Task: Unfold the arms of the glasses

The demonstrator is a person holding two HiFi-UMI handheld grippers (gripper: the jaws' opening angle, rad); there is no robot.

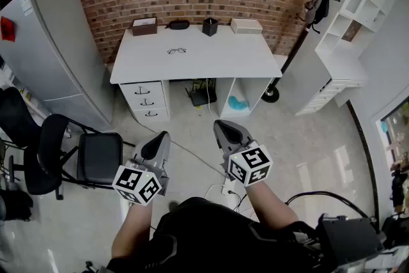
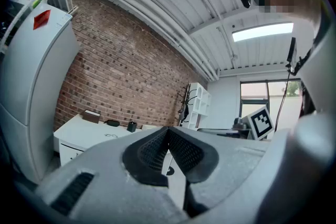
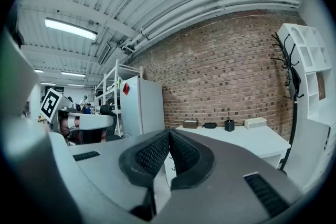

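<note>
Holding left tongs (image 1: 158, 140) and right tongs (image 1: 225, 128) pressed together, empty, the person (image 1: 204, 233) stands back; glasses (image 1: 177, 50) lie untouched on the table (image 1: 217, 61) well ahead of both. Unfolding not begun.

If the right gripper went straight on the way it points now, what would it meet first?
The right gripper would probably reach the white desk first, somewhere along its front; only open floor seems to lie before it, though depth is unclear.
</note>
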